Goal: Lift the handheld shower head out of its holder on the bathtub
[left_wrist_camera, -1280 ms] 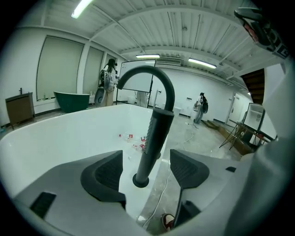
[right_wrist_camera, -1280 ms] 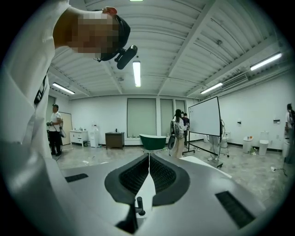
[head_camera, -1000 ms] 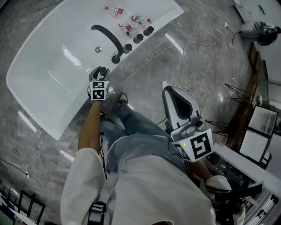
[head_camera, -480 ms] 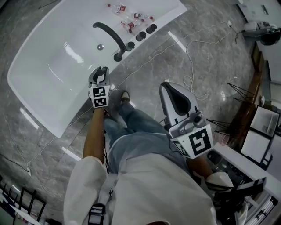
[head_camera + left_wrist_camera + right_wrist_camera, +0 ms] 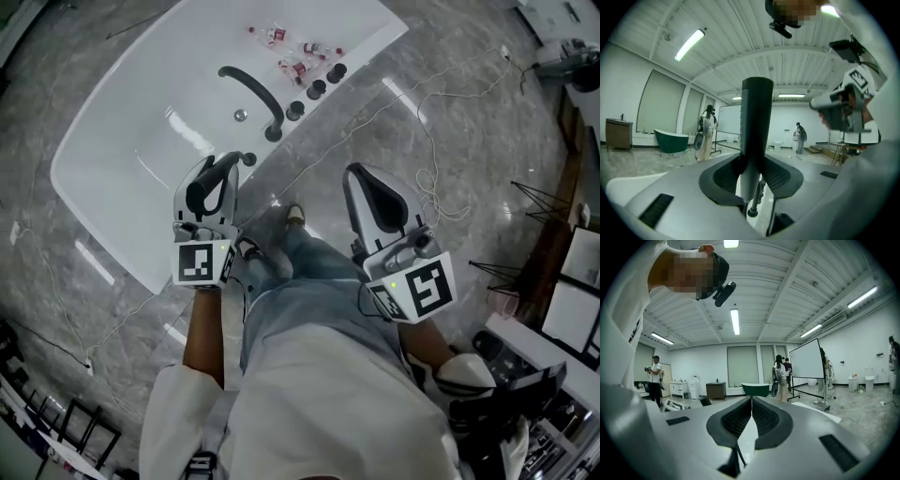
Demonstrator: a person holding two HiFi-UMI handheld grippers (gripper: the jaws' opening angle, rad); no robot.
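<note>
In the left gripper view the handheld shower head (image 5: pixel 756 126), a dark round handle, stands upright between the jaws of my left gripper (image 5: pixel 752 161), which is shut on it. A thin hose end (image 5: pixel 752 206) hangs below the pads. In the head view my left gripper (image 5: pixel 221 169) is held high above the near rim of the white bathtub (image 5: pixel 122 178), and the dark shower head (image 5: pixel 242 159) pokes out past its tips. I cannot make out the holder on the rim. My right gripper (image 5: pixel 362 180) hangs over the floor, shut and empty (image 5: pixel 750 401).
A black arched faucet (image 5: pixel 255 89) and round knobs (image 5: pixel 319 84) sit on the tub's rim, with small bottles (image 5: pixel 298 58) behind them. A cable (image 5: pixel 427 150) trails across the marble floor. The person's shoe (image 5: pixel 293 216) is near the tub. Other people, a green tub (image 5: pixel 754 389) and a whiteboard (image 5: pixel 809 359) stand far off.
My left gripper has risen from the tub's rim towards the camera, shut on the shower head and carrying it up. The right gripper has lifted only slightly.
</note>
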